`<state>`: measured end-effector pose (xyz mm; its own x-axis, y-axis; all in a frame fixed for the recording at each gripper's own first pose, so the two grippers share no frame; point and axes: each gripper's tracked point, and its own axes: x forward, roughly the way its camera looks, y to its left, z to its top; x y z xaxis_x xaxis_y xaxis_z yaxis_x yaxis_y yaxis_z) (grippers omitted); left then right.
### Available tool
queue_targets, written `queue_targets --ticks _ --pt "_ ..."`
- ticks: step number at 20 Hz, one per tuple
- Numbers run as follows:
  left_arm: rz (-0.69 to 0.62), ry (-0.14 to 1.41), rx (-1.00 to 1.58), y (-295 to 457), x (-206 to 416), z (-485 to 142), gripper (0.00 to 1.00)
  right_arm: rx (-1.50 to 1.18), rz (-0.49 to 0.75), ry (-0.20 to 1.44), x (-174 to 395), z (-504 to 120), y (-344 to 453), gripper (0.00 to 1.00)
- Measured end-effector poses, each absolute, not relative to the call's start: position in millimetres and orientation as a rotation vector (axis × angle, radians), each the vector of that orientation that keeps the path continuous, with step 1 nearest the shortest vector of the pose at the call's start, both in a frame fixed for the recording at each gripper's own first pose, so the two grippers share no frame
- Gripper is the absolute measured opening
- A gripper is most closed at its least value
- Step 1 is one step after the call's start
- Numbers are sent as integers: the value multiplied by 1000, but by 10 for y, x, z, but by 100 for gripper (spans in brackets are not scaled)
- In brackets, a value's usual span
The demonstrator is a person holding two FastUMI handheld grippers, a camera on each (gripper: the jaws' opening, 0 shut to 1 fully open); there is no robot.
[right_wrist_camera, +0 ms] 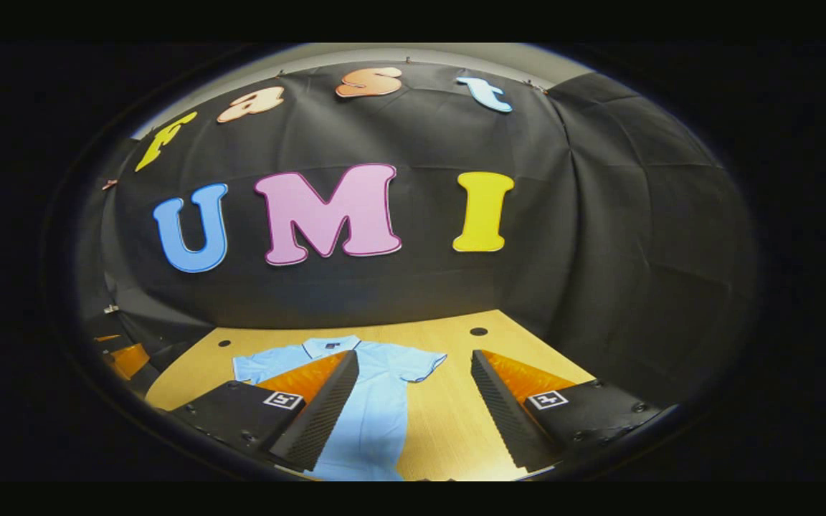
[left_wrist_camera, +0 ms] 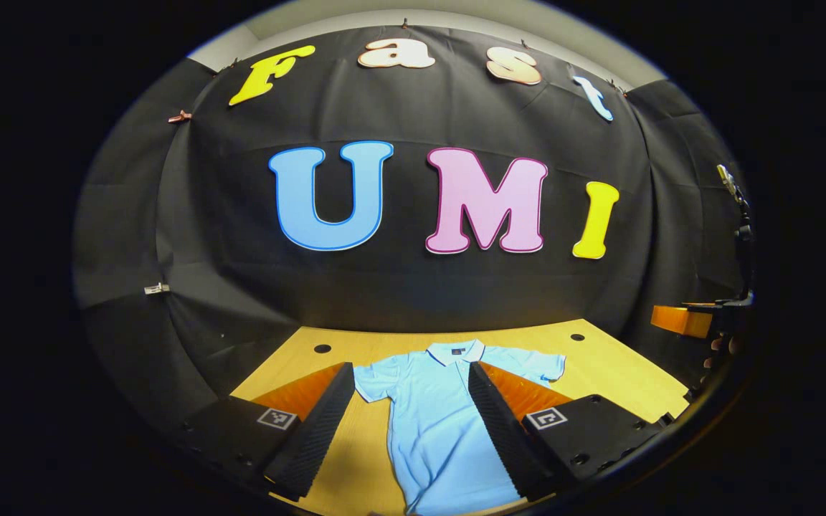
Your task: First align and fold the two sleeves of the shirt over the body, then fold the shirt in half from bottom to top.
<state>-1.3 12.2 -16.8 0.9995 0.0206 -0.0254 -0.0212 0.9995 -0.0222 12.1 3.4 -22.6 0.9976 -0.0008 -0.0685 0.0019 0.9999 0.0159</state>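
Hovering both wide-open, I see the shirt (left_wrist_camera: 431, 423) flat on the bench (left_wrist_camera: 599, 373), centred under my left gripper (left_wrist_camera: 409, 430), left of my right gripper (right_wrist_camera: 409, 416).

Light-blue shirt (left_wrist_camera: 436, 423) flat, sleeves spread

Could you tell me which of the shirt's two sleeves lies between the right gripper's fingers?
The sleeve right of the collar; the other sleeve lies left of both fingers.

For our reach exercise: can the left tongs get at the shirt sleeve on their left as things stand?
Probably yes. The left tongs stand open above the shirt, and that sleeve lies flat on the table with nothing over it.
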Motion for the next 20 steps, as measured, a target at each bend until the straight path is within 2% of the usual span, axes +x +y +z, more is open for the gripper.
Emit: queue_targets --ticks 9,16,20 --pt "44 47 -23 163 95 -197 100 -11 -20 143 627 -417 -138 98" --pt "94 92 -27 133 225 -262 100 -83 -6 235 1560 -664 -264 98" --pt "130 142 -10 89 315 -407 100 -89 12 378 2273 -1218 -275 97"
